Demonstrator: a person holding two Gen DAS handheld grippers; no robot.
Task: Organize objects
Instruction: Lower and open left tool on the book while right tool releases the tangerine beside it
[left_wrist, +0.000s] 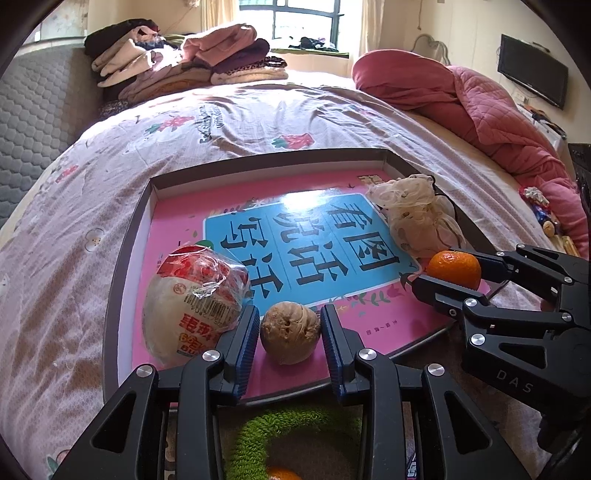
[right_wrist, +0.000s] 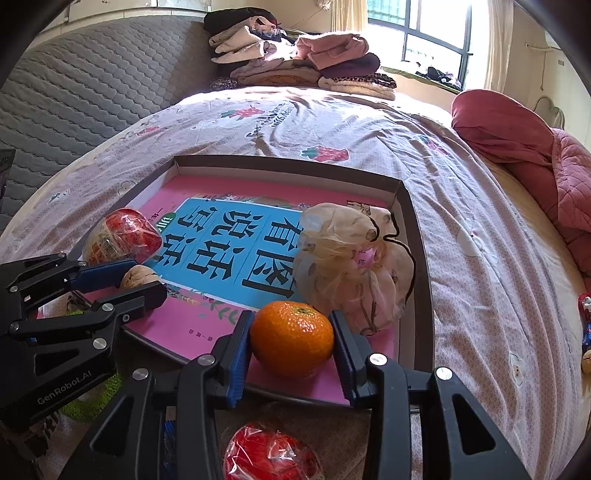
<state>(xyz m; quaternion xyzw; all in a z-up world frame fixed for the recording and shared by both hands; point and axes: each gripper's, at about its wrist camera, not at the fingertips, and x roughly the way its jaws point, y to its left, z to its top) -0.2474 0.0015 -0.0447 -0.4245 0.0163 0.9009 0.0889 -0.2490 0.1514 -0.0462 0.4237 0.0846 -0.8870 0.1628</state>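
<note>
Over the near edge of the tray (right_wrist: 410, 206), the right gripper (right_wrist: 292, 347) clamps the firm, light tangerine (right_wrist: 291, 339) across its middle, while the left gripper (left_wrist: 289, 332) brackets the hard walnut (left_wrist: 290, 332), seemingly barely touching.

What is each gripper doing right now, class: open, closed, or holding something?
Left gripper: closed on the walnut.
Right gripper: closed on the orange.

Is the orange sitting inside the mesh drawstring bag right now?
No, the orange sits between the right gripper fingers over the pink book, in front of the mesh bag, not inside it.
</note>
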